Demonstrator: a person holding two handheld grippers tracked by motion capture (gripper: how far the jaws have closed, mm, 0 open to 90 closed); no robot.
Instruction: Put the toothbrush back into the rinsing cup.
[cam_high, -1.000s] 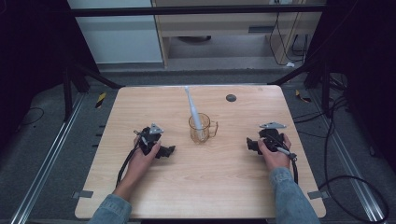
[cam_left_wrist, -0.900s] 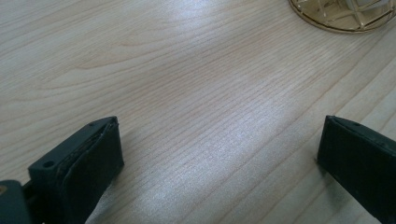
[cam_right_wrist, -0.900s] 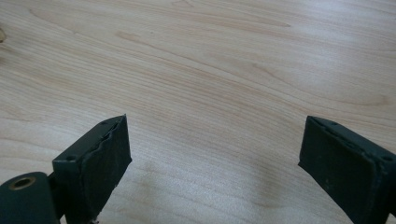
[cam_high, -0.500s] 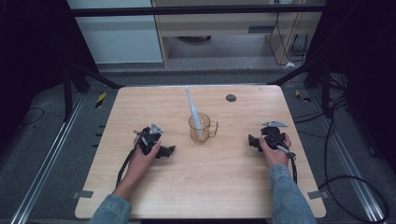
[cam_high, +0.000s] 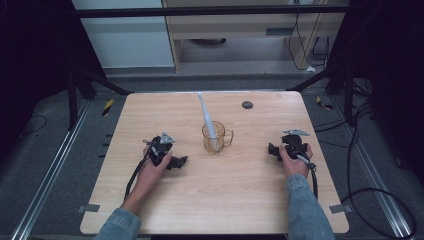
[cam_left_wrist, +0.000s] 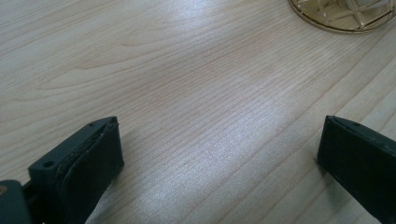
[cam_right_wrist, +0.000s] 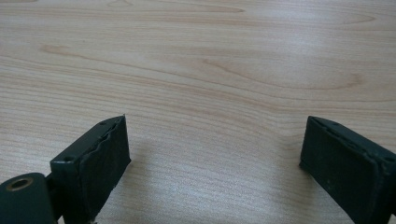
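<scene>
An amber glass mug (cam_high: 216, 137) is seen standing upright near the middle of the wooden desk (cam_high: 230, 200), with a white toothbrush (cam_high: 207, 116) leaned inside it, its handle tilted toward the far edge. The left claw (cam_high: 181, 161) is rested on the desk to the left of the mug, near it but apart; its jaws are spread wide and nothing is held between them. The mug's base (cam_left_wrist: 343, 14) is caught at the top edge of the left gripper view. The right claw (cam_high: 270, 150) is laid well to the right of the mug, likewise wide open and empty. A small dark disc (cam_high: 247, 104) is seen near the far edge.
</scene>
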